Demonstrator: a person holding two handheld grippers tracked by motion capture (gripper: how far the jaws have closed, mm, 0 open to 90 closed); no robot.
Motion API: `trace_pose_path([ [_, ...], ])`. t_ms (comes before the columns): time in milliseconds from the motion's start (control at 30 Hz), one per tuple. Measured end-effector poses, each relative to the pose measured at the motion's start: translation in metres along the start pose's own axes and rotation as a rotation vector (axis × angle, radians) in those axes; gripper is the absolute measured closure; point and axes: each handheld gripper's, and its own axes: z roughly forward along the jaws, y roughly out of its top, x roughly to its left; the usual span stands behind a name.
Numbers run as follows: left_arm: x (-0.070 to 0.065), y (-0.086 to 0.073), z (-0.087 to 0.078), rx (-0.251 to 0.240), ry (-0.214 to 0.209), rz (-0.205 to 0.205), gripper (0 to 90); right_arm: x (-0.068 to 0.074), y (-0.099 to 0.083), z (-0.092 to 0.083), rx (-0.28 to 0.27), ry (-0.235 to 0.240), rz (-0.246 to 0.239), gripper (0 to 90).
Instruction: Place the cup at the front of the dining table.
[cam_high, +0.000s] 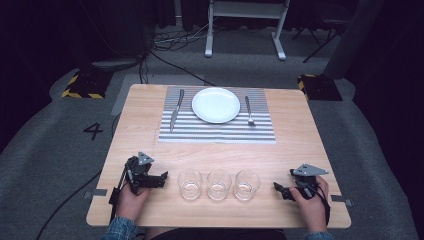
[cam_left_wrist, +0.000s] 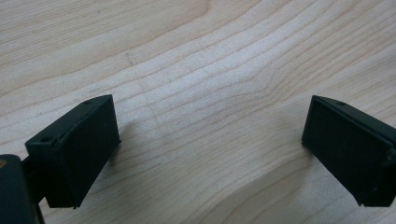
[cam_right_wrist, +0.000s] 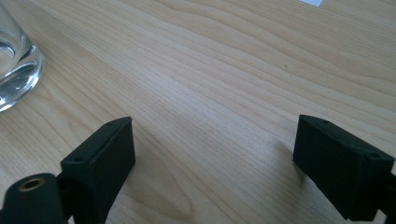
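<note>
- We hold the left gripper (cam_high: 161, 179) just left of the three glasses (cam_high: 218, 184), fingers (cam_left_wrist: 77, 149) spread wide over bare counter (cam_high: 295, 135).
- Our right gripper (cam_high: 281, 189) sits just right of the glasses, fingers wide, holding nothing.
- Beyond the glasses lies open wood, then a striped mat (cam_high: 217, 129) with plate (cam_high: 216, 104), knife (cam_high: 176, 110) and fork (cam_high: 249, 111).

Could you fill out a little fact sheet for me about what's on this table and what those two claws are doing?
Surface: light wooden table
Glasses: three clear empty tumblers, in a row near the person
Setting: round white plate on grey striped placemat
Cutlery: steel knife left of plate, steel fork right
Left claw: open, holding nothing
Right claw: open, holding nothing
</note>
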Motion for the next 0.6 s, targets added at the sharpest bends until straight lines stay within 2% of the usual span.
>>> trace_pose_path([
  [233, -0.0001, -0.0002, -0.0002, 0.001, -0.001, 0.001, 4.1, -0.0002, 0.0000, -0.0001, 0.004, -0.004, -0.006, 12.8],
  [600, 0.0000, -0.0006, -0.0002, -0.004, 0.000, 0.004, 4.1, 0.0028, -0.0002, -0.0005, 0.005, -0.026, 0.017, 12.8],
])
